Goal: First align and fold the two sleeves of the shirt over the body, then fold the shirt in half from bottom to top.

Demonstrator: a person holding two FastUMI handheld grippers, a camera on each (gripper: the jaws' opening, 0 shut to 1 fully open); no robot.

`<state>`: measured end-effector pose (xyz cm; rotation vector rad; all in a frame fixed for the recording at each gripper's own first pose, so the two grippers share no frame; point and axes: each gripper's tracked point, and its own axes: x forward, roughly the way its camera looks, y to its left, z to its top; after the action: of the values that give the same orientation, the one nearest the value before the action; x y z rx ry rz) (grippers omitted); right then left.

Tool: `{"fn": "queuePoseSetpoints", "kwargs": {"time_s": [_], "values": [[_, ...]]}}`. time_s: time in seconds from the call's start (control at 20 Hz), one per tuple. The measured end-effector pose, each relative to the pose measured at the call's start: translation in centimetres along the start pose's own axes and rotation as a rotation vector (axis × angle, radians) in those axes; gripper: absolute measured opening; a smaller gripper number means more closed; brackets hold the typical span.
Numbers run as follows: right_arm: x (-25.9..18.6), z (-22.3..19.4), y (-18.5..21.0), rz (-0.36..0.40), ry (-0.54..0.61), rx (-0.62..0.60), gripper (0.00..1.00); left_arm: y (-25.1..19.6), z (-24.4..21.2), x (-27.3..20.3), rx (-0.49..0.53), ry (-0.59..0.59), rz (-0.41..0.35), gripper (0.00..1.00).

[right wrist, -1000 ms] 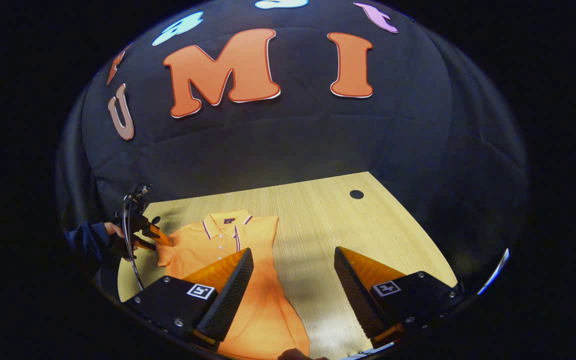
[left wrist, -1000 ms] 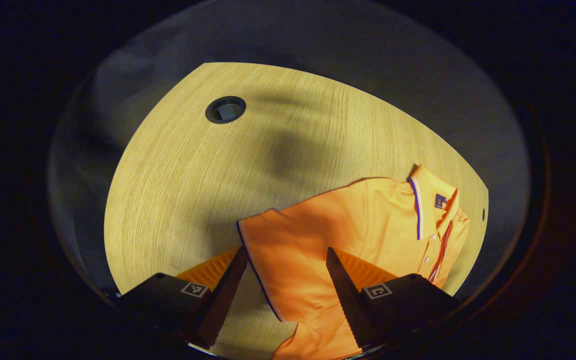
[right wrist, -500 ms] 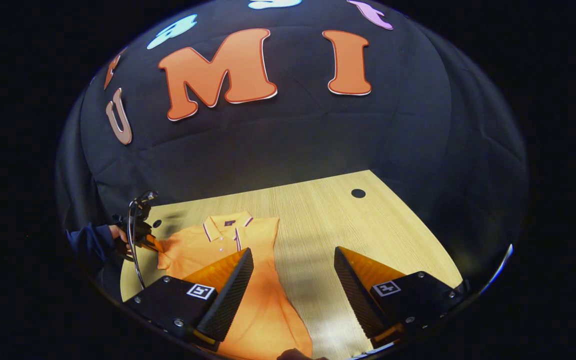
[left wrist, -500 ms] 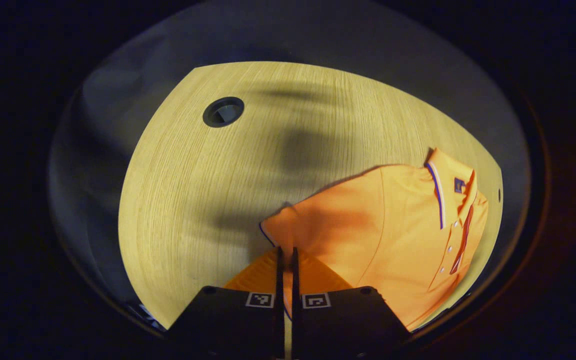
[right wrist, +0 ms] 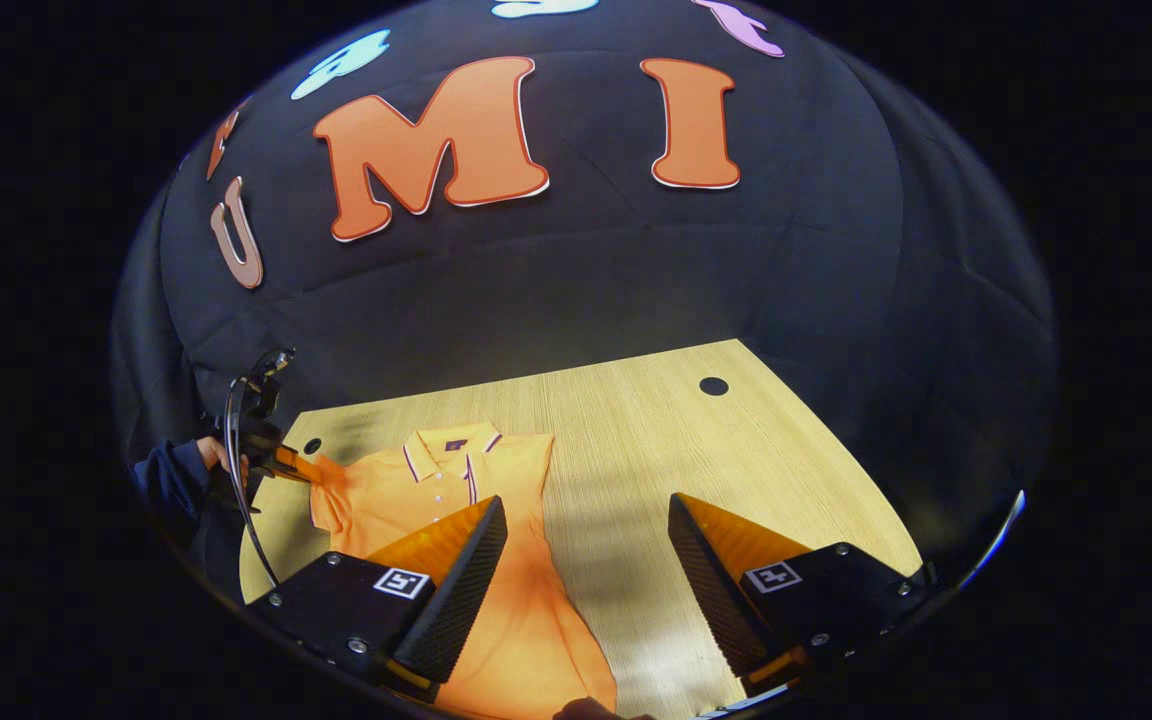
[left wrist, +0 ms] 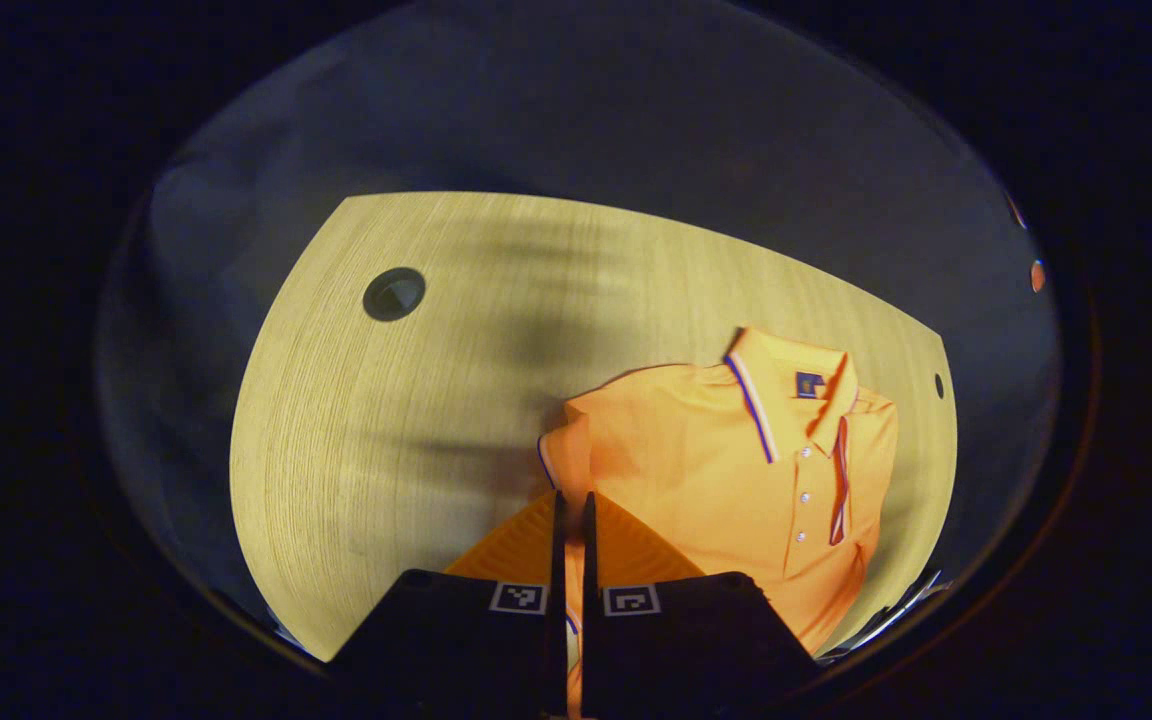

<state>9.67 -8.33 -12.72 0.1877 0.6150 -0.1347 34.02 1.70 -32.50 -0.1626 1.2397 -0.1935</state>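
Left gripper [left wrist: 570, 505] clamps the shirt's [left wrist: 736, 470] sleeve [left wrist: 561, 450], hiding its cuff; right gripper [right wrist: 586, 545] gapes.

Sleeve [left wrist: 558, 455] newly pinched, lifted.

Dim booth, bright overhead pool on table [left wrist: 416, 420], soft shadows, fisheye-warped edges.
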Motion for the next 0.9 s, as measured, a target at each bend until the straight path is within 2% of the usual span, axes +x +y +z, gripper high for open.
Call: {"fn": "queuePoseSetpoints", "kwargs": {"time_s": [0.35, 0.5, 0.6, 0.65, 0.7, 0.9], "values": [[-0.3, -0.3, -0.6, 0.010, 0.001, 0.002, 0.99, -7.7, 1.2, -0.1, 0.158, -0.020, -0.063, 0.06], [-0.3, -0.6, -1.2, 0.007, 0.006, 0.004, 0.99, -11.1, 0.7, 0.4, 0.228, -0.021, -0.092, 0.09], [-0.2, -0.7, -1.5, 0.009, 0.011, 0.003, 0.99, -13.8, 0.1, 0.1, 0.263, -0.024, -0.165, 0.20], [-0.1, -0.8, -1.7, 0.010, 0.014, 0.003, 0.99, -15.3, -0.2, -0.1, 0.278, -0.037, -0.219, 0.22], [0.0, -0.8, -1.8, 0.013, 0.017, 0.003, 0.99, -16.3, -0.4, -0.6, 0.297, -0.050, -0.246, 0.48], [0.3, -0.1, -2.1, 0.025, 0.004, -0.009, 0.99, -16.4, -0.2, -3.1, 0.357, -0.140, -0.225, 0.80]]}}
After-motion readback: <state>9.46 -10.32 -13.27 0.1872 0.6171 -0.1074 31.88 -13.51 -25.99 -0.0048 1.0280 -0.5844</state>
